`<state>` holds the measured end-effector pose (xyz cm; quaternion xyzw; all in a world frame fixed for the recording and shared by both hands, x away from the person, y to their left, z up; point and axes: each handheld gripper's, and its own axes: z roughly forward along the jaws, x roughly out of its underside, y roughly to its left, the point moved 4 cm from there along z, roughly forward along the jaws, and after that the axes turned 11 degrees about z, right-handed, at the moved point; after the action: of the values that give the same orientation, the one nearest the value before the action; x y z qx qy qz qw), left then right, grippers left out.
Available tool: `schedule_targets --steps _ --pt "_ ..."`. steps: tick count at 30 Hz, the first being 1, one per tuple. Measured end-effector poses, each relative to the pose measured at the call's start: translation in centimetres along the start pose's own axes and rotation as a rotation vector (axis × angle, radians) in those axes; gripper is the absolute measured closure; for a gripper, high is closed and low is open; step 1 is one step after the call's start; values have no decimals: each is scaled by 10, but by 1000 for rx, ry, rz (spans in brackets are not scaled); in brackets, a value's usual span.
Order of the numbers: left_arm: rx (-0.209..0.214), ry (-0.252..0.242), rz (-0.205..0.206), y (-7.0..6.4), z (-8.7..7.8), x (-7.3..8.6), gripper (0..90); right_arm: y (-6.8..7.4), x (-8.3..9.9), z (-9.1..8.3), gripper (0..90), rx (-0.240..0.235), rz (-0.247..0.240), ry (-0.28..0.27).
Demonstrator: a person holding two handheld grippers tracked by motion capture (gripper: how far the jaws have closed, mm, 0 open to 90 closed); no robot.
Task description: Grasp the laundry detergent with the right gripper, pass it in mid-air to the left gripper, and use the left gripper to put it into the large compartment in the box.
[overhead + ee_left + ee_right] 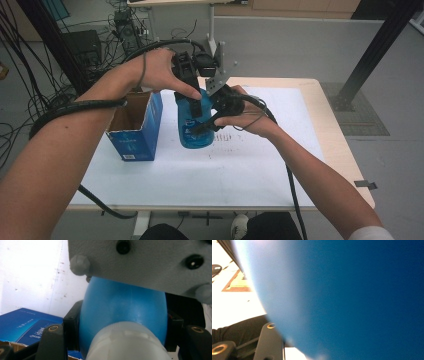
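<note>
Room: cables are trailing across a grey floor behind a table (330, 125) that is carrying a white sheet.
Box: an open blue box (134, 125) is standing at the left of the sheet, flaps up, just beside the bottle.
Bottle: a blue bottle (194, 120) is being held over the middle of the sheet, right of the box; whether its base is touching the sheet cannot be told. In the left gripper view its white cap (127, 343) is sitting low and near, with the blue shoulder (122, 302) swelling beyond it.
Left gripper: the left gripper (192, 75) is coming down from above, its jaws standing either side of the bottle's upper part and seeming to press on it, so it is likely closed on the bottle.
Right gripper: the right gripper (210, 122) is reaching in from the right against the bottle's side. In the right gripper view one jaw (270, 340) is lying along the blue wall (352, 297); the other is hidden, so how far the jaws are standing apart cannot be told.
Risk: the smooth, rounded wall is giving the jaws little to bite, so the bottle could be slipping or twisting if either hand eases.
Risk, box: a swing to the left could be knocking the box over, since it is standing so close.
Risk, cables: the trailing cable (292, 190) could be tugging the right hand off line.
</note>
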<state>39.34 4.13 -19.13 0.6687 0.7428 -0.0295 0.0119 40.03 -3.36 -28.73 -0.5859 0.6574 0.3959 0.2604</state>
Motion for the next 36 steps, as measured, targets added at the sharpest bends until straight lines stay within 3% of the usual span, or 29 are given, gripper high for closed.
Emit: schedule_targets --steps 19,36 --pt "15 38 3 -1 5 2 370 1 3 4 427 2 1 22" --pt "3 36 13 -4 5 3 371 4 3 6 425 -9 0 11"
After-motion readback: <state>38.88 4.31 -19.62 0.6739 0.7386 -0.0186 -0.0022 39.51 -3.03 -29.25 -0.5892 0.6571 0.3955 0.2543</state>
